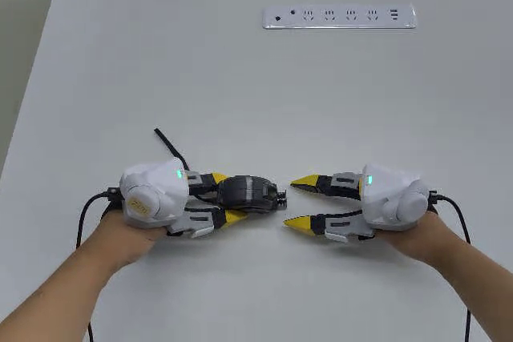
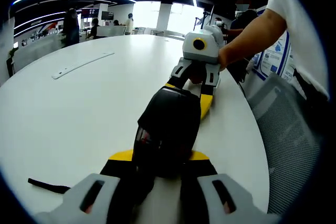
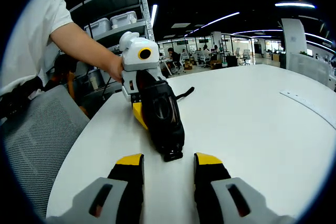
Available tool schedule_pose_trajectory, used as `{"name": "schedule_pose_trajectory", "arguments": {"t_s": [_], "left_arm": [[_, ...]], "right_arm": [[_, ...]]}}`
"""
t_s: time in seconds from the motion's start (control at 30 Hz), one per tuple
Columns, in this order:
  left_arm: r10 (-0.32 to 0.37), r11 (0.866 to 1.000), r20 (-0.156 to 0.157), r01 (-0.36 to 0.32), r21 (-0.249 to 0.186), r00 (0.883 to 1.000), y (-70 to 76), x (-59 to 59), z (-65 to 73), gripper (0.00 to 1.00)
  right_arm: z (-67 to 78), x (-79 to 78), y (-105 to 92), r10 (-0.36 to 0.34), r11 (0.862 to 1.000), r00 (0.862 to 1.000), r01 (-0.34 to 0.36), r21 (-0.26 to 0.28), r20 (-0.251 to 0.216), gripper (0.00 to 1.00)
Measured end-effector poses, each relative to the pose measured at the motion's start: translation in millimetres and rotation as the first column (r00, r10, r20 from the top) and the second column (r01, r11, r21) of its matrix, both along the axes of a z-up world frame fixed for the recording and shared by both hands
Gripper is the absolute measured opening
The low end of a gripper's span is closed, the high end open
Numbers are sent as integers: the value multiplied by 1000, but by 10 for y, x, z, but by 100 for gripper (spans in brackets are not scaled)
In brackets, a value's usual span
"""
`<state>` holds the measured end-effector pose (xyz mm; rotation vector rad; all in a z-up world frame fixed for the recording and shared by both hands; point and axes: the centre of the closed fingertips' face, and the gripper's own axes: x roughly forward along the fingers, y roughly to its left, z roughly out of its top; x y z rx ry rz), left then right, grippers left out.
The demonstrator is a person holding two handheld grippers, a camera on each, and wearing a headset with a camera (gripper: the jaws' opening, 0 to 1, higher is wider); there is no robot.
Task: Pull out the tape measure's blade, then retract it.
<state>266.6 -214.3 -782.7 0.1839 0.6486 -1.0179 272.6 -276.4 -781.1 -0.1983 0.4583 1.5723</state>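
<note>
Left gripper (image 1: pixel 230 196): jaws closed on the sides of the black tape measure.
Tape measure (image 1: pixel 250 193): low on the white table (image 1: pixel 240 78), its nose pointing at the right gripper.
Right gripper (image 1: pixel 292 203): jaws apart, empty, tips near the nose, not touching.
Power strip (image 1: pixel 339 16): far across the table.

I count two tools of mine, my left gripper (image 1: pixel 228 196) and my right gripper (image 1: pixel 290 204) — two yellow-tipped jaws on each. Besides these there are one tape measure (image 1: pixel 250 193), one black strap (image 1: pixel 170 148), one power strip (image 1: pixel 339 16) and one white table (image 1: pixel 160 62).
</note>
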Motion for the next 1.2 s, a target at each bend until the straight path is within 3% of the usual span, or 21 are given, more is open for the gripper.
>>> {"name": "schedule_pose_trajectory", "arguments": {"t_s": [1.2], "left_arm": [[-13, 1000, 2, 13, 7, 1000, -6, -7, -14, 29]], "right_arm": [[-42, 38, 89, 80, 997, 994, -81, 5, 79, 17]]}}
